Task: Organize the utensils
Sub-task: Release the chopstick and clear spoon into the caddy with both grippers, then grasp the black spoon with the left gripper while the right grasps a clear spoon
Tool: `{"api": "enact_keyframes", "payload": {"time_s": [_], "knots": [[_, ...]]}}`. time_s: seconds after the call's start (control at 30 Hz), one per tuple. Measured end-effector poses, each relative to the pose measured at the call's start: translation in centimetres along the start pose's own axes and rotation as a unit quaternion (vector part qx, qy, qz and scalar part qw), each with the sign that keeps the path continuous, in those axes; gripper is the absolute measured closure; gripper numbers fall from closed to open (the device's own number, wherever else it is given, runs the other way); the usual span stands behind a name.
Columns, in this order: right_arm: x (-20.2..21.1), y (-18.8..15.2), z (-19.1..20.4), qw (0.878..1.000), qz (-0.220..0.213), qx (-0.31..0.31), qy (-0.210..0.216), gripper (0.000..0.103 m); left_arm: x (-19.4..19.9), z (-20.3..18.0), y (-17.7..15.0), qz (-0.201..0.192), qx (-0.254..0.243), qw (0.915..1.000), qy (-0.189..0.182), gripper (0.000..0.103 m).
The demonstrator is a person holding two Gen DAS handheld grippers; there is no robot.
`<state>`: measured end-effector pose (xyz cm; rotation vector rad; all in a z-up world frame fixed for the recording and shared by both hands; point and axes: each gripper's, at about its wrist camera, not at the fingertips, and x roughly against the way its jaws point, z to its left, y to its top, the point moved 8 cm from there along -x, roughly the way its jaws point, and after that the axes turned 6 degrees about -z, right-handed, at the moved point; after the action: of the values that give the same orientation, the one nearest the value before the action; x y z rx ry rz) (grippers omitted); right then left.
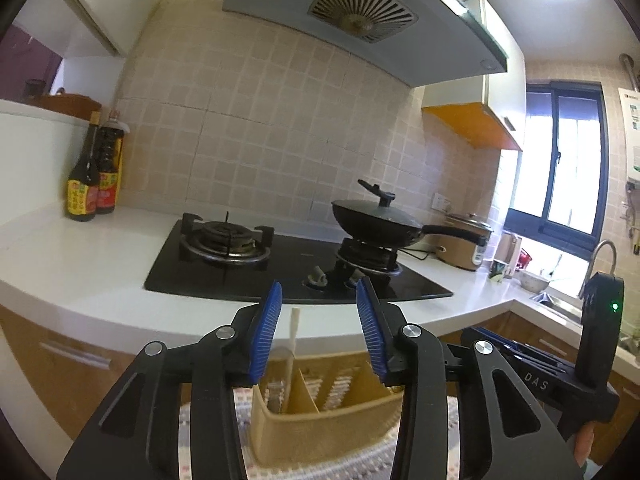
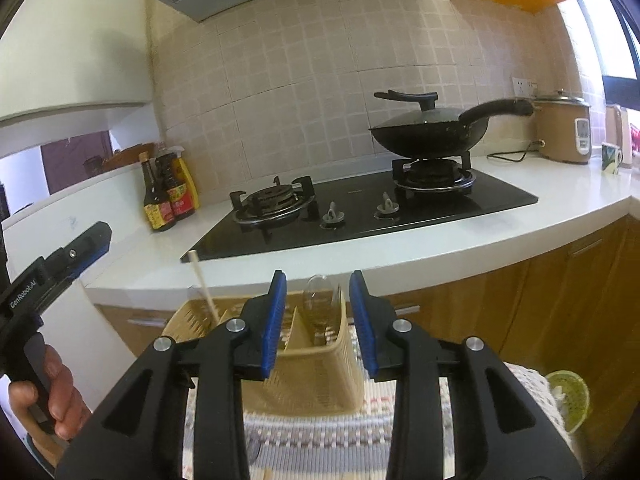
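A beige slotted utensil basket [image 1: 320, 424] with dividers sits on a patterned cloth below me; it also shows in the right wrist view [image 2: 316, 376]. A white stick-like utensil [image 1: 291, 344] stands in its left compartment, also in the right wrist view [image 2: 204, 290]. A clear plastic spoon [image 2: 320, 300] stands in a right compartment. My left gripper [image 1: 318, 332] is open and empty above the basket. My right gripper [image 2: 318, 320] is open and empty above the basket. The right gripper's body shows at the right of the left wrist view [image 1: 560, 364].
A white counter [image 1: 100, 256] holds a black gas hob [image 1: 288, 264] with a lidded wok [image 1: 380, 216], sauce bottles [image 1: 94, 176], and a rice cooker [image 1: 464, 240]. A sink [image 1: 560, 304] is at the right. A green-rimmed dish [image 2: 568, 396] lies on the cloth [image 2: 320, 440].
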<state>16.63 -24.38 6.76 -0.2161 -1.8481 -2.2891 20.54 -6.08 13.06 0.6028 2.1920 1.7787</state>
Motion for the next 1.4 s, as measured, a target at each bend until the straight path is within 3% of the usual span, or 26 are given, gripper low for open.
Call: {"api": "enact_keyframes", "payload": {"time_s": [0.23,0.33,0.47,0.63,0.77,0.87,1.0,1.1,1.27,1.4], "knots": [[4.1,-1.0,1.7,0.998,0.051,0.036,-0.016,0.073,4.9,-1.5,0.0,0.026,-0.006,0.9996,-0.001,0.056],[5.3,-3.2,1.7,0.994,0.101,0.042,-0.023,0.073,5.9,-1.7,-2.5,0.099,0.002,0.9950,-0.012,0.052],[6.1,-7.6,0.9,0.984,0.175,0.030,-0.029,0.073,7.5,-0.9,-6.7,0.168,0.014,0.9857,-0.003,0.052],[6.3,-12.7,0.2,0.962,0.271,0.009,-0.015,0.073,9.8,0.5,-12.9,0.261,0.031,0.9647,0.010,0.054],[6.6,-16.4,1.6,0.944,0.330,-0.011,0.022,0.073,11.3,0.6,-18.4,0.342,0.022,0.9394,0.008,0.054],[6.6,-19.3,3.3,0.927,0.370,-0.021,0.047,0.073,12.0,0.2,-21.4,0.384,-0.008,0.9234,0.008,0.055],[6.7,-22.1,5.7,0.912,0.404,-0.020,0.075,0.073,13.0,-0.1,-24.8,0.424,-0.025,0.9051,-0.001,0.064],[6.4,-23.3,6.9,0.904,0.417,-0.024,0.089,0.073,13.3,-0.1,-26.1,0.442,-0.030,0.8967,-0.004,0.068],[5.5,-24.6,7.8,0.898,0.430,-0.024,0.086,0.073,13.0,-0.1,-26.7,0.449,-0.050,0.8920,0.000,0.072],[4.9,-24.7,7.9,0.902,0.424,-0.013,0.083,0.074,12.7,-1.0,-27.3,0.467,-0.080,0.8808,0.002,0.071]]}}
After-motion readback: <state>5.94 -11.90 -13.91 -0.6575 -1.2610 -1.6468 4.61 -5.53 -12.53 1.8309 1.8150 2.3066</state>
